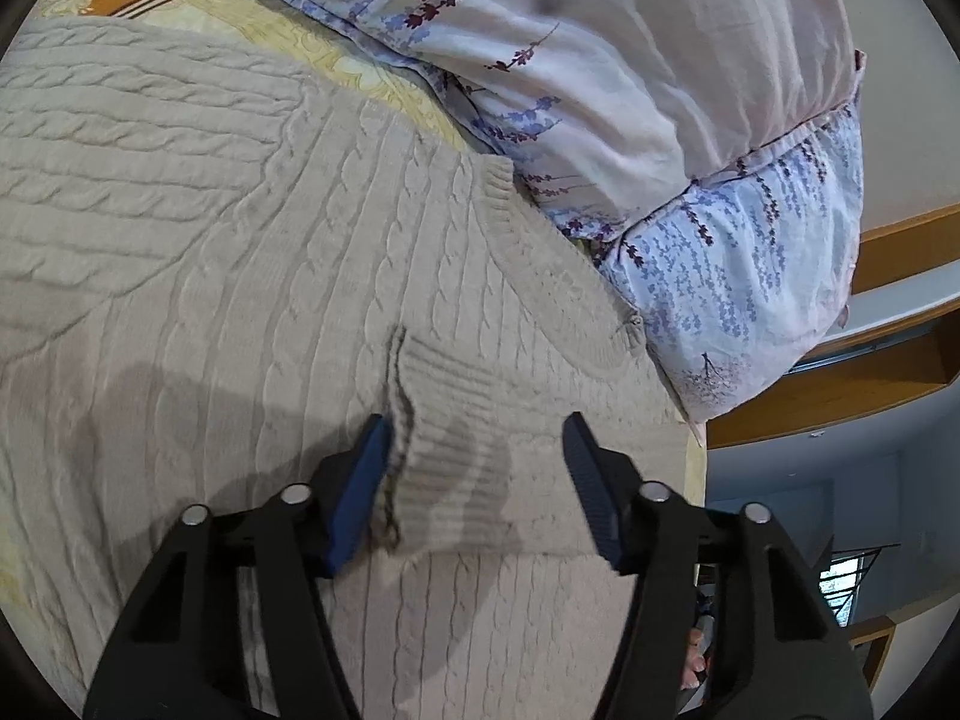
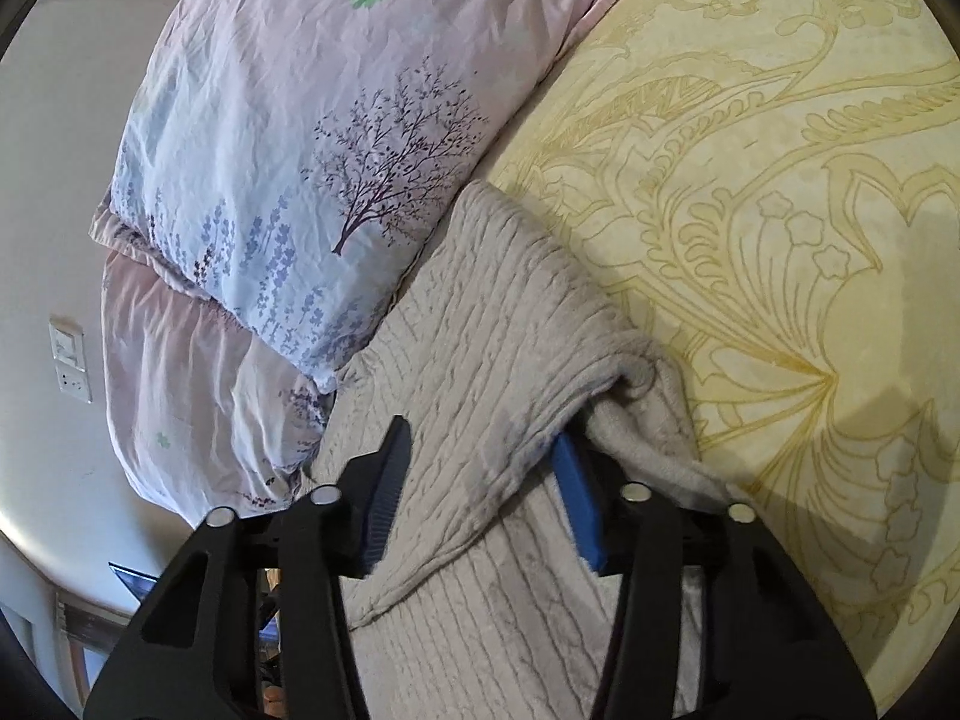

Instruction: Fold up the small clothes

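Sweater (image 1: 240, 252) on bed (image 2: 750, 180): left tool (image 1: 474, 480) half-open astride ribbed cuff (image 1: 444, 468); right tool (image 2: 480, 480) half-open around bunched fold (image 2: 492, 408). Pinch both layers fully before lifting.

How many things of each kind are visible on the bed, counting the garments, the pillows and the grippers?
Knitted beige sweater: 1
Floral pillows, stacked: 2 (upper pillow, lower pillow)
Grippers: 2 (left gripper, right gripper)
Yellow patterned bedsheet: 1
Total: 6
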`<action>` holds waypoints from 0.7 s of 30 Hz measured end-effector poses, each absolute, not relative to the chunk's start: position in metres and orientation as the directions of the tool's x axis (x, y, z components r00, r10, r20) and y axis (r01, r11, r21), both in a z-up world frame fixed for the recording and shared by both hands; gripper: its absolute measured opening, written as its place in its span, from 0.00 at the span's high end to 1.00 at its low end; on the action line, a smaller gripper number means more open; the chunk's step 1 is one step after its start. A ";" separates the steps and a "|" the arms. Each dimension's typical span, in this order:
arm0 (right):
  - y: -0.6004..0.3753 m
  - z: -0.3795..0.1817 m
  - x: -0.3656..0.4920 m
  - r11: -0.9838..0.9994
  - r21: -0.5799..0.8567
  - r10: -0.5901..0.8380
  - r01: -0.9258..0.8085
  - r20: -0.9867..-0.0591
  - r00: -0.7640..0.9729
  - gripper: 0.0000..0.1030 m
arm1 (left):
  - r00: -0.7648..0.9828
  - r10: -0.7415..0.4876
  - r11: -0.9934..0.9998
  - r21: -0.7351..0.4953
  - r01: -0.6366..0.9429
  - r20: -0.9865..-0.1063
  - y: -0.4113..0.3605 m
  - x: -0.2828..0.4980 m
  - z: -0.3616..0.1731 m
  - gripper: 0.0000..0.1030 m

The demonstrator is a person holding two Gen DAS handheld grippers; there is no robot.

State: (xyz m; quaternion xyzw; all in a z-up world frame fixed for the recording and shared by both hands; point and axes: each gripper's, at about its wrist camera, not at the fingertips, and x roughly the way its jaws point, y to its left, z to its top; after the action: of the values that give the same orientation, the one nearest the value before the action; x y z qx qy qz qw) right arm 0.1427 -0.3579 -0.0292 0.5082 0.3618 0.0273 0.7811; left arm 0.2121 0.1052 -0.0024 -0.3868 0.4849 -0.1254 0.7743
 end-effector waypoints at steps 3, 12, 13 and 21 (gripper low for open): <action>-0.362 -0.032 0.141 0.470 0.820 0.402 0.327 -0.529 0.747 0.62 | 0.488 -0.569 0.677 -0.714 -0.179 -0.662 0.103 0.220 -0.005 0.62; -0.365 -0.031 0.137 0.489 0.813 0.351 0.318 -0.516 0.781 0.91 | 0.502 -0.531 0.750 -0.654 -0.095 -0.682 0.093 0.239 0.008 0.94; -0.366 -0.029 0.134 0.488 0.818 0.340 0.305 -0.500 0.797 0.91 | 0.524 -0.526 0.756 -0.650 -0.072 -0.670 0.095 0.241 0.015 0.94; -0.353 -0.028 0.132 0.561 0.762 0.293 0.324 -0.549 0.783 0.92 | 0.523 -0.449 0.843 -0.537 -0.019 -0.724 0.094 0.252 0.019 0.94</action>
State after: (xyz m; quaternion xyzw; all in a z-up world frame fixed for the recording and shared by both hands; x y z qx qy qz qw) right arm 0.1319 -0.3526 -0.0283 0.4684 0.3293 -0.0092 0.8198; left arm 0.2517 0.0940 0.0187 -0.2485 0.4712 -0.1287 0.8365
